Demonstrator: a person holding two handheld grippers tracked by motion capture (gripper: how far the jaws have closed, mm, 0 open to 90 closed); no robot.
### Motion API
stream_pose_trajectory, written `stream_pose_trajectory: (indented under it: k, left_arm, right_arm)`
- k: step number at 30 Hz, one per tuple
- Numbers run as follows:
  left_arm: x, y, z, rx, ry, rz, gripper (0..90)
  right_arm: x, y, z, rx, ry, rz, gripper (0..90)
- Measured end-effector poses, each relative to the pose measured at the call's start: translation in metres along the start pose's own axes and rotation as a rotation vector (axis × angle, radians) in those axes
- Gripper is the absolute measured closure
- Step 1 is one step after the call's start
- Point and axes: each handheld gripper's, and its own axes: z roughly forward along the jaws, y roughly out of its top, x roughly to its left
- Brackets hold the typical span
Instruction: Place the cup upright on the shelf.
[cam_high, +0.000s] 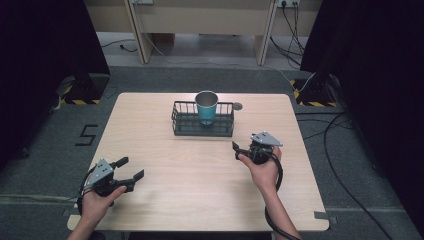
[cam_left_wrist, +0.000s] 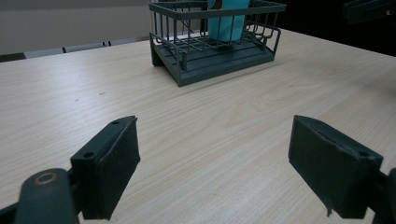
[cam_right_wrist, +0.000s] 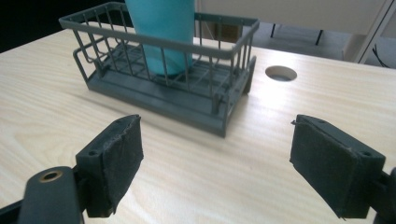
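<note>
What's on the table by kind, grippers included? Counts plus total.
Cup: 1, teal, upright in the basket
Basket: 1, dark wire
Grippers: 2, left gripper and right gripper, both open and holding nothing
Total: 4

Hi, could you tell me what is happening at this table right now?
A person holds a two-jaw gripper in each hand over a wooden table. The left gripper and the right gripper are both open and hold nothing. Farther back, a teal cup stands upright inside a dark wire basket, and neither gripper touches it.
</note>
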Motion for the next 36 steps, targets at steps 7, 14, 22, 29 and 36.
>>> stream_pose_trajectory:
  k: [7, 14, 22, 29, 36]
  left_arm:
    - [0.000, 0.000, 0.000, -0.001, 0.004, 0.001, 15.6]
    - [0.000, 0.000, 0.000, -0.001, 0.006, 0.001, 15.6]
    - [0.000, 0.000, -0.001, 0.000, 0.007, 0.002, 15.6]
    - [0.000, 0.000, -0.001, -0.002, 0.009, 0.004, 15.6]
    - [0.000, 0.000, -0.001, -0.005, 0.011, 0.001, 15.6]
  right_arm:
    - [-0.005, -0.016, -0.015, -0.020, -0.004, 0.001, 17.8]
    - [-0.010, -0.028, -0.028, -0.024, -0.017, 0.015, 18.2]
    - [-0.015, -0.039, -0.042, -0.025, -0.034, 0.026, 18.4]
    - [-0.016, -0.046, -0.049, -0.023, -0.040, 0.041, 18.5]
    - [-0.017, -0.052, -0.055, -0.021, -0.047, 0.044, 18.6]
